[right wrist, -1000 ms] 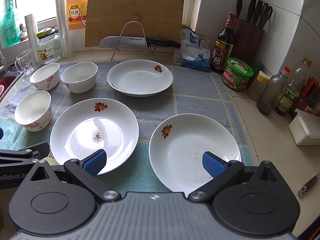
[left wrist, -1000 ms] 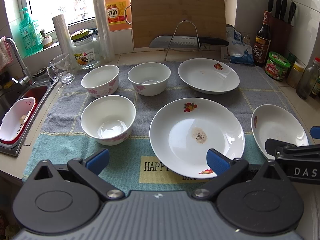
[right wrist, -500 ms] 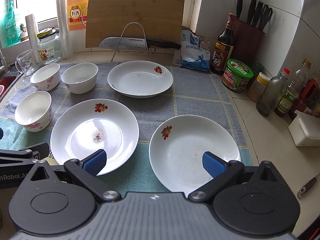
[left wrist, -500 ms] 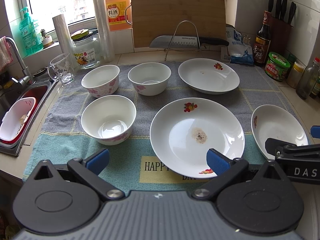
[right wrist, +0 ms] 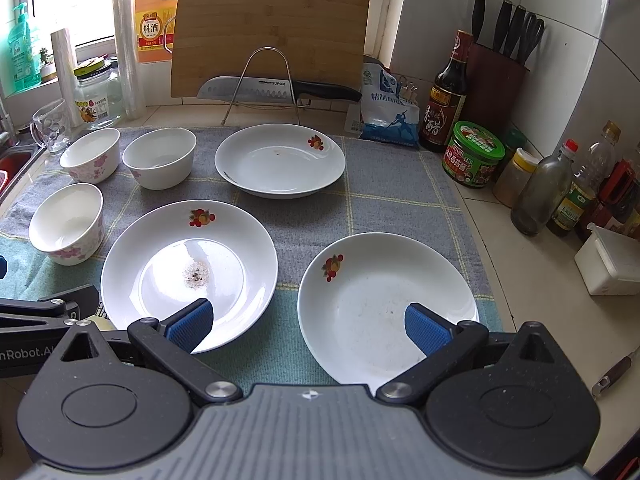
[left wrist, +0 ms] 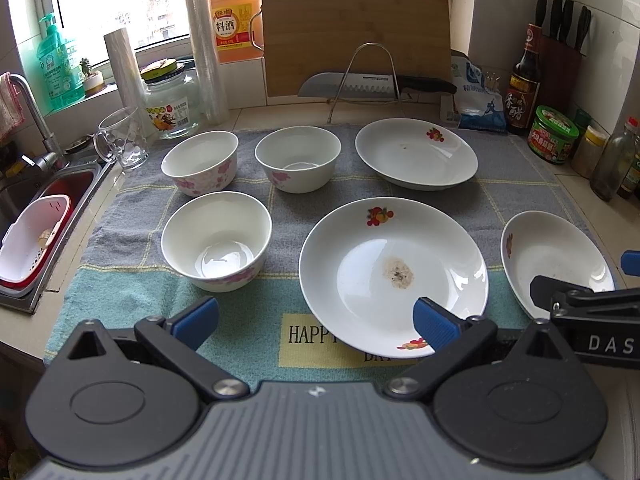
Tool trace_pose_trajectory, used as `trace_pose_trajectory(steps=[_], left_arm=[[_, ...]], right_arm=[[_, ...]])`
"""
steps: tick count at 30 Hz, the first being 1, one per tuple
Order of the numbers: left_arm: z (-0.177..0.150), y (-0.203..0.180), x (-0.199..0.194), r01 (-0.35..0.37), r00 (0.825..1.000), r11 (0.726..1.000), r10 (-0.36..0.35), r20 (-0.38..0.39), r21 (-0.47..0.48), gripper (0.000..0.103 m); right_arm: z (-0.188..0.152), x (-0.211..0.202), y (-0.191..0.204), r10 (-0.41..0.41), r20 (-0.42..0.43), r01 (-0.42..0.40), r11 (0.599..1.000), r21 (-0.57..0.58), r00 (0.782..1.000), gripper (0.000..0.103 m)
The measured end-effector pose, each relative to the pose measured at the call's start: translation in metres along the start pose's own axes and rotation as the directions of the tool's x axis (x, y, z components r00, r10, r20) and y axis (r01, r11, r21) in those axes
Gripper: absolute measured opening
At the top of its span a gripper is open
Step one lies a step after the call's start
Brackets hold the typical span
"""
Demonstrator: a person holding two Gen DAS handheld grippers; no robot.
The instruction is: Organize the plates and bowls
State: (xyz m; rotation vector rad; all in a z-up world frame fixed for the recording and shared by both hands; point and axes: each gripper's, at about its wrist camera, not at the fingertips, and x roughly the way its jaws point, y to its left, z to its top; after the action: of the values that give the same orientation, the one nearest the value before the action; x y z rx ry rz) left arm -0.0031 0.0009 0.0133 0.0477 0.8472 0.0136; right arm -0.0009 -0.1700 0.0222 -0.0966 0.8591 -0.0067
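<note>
Three white plates with fruit prints lie on a towel: a stained middle plate (left wrist: 394, 276) (right wrist: 188, 268), a far plate (left wrist: 416, 152) (right wrist: 280, 160) and a right plate (left wrist: 556, 260) (right wrist: 384, 304). Three white bowls with pink flowers stand to the left: a near bowl (left wrist: 218, 248) (right wrist: 68, 228), a far-left bowl (left wrist: 200, 166) (right wrist: 90, 154) and a far-middle bowl (left wrist: 298, 162) (right wrist: 160, 162). My left gripper (left wrist: 316, 322) hangs open over the towel's front edge. My right gripper (right wrist: 308, 324) is open too, its right pad over the right plate. Neither holds anything.
The towel (left wrist: 140, 304) covers the counter. A sink (left wrist: 24, 200) with a white-and-red basket lies left. A glass mug (left wrist: 120, 144), jar, cutting board (left wrist: 356, 32), knife on a wire rack (right wrist: 276, 88), sauce bottles (right wrist: 448, 92) and jars (right wrist: 472, 156) line the back and right.
</note>
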Motion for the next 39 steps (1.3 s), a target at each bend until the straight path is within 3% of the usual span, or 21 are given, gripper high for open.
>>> trace_pose_trajectory(steps=[10,15,20,27,33,39], left_arm=[[0.002,-0.002,0.001,0.024,0.999,1.0,-0.024,0.021,0.007,0.102],[0.006,-0.002,0.003,0.07,0.996,0.997,-0.071,0.047,0.032,0.102],[0.012,-0.006,0.002,0.091,0.991,0.989,-0.1,0.084,0.114,0.102],[0.02,0.006,0.016,0.202,0.978,0.971,-0.207,0.035,0.126,0.102],[0.023,0.019,0.022,0.27,0.956,0.947,-0.284,0.066,0.173,0.102],[0.022,0.022,0.03,0.296,0.94,0.93,-0.324,0.109,0.215,0.102]], right_arm=[[0.0,-0.003,-0.004,0.001,0.028,-0.001,1.0,0.006,1.0,0.103],[-0.001,-0.005,-0.007,-0.002,0.057,0.001,1.0,0.02,0.998,0.103],[-0.005,-0.008,-0.011,-0.018,0.086,0.015,0.999,0.041,0.996,0.103],[-0.011,-0.013,-0.011,-0.057,0.139,0.047,0.996,0.076,0.989,0.103],[-0.029,-0.015,-0.011,-0.118,0.147,0.104,0.99,0.097,0.982,0.103],[-0.056,-0.008,-0.017,-0.148,0.097,0.138,0.985,0.106,0.984,0.103]])
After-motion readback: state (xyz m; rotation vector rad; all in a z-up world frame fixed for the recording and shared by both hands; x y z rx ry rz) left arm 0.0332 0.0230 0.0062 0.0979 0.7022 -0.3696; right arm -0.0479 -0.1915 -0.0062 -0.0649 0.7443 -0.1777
